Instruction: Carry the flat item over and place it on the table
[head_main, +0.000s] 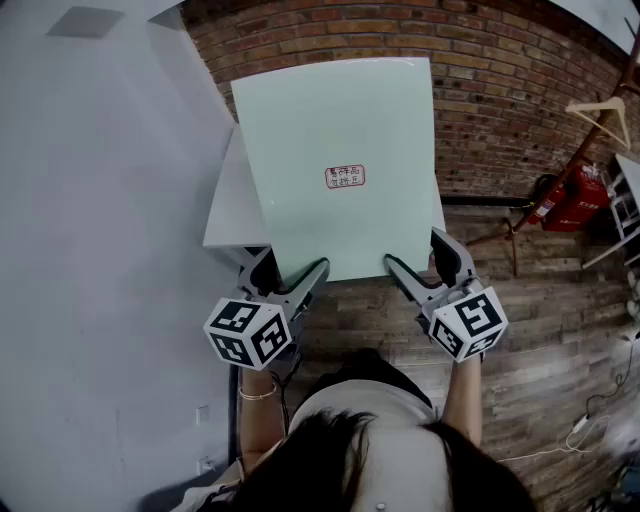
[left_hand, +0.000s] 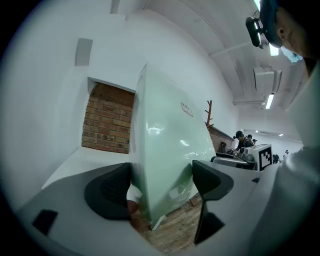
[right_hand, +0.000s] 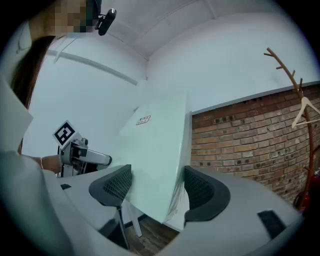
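My left tongs (head_main: 290, 272) and my right tongs (head_main: 420, 262), low in the head view, each pinch a bottom corner of the pale green flat panel (head_main: 330, 120), and both gripper views show the panel's edge caught between the two dark pads. I hold the panel up, tilted away from me in the centre of the frame, its small red-printed label (head_main: 345, 177) facing me. Most of it lies over the white table (head_main: 228, 215), which peeks out at its left side, while its near edge hangs over the wood floor (head_main: 540, 300).
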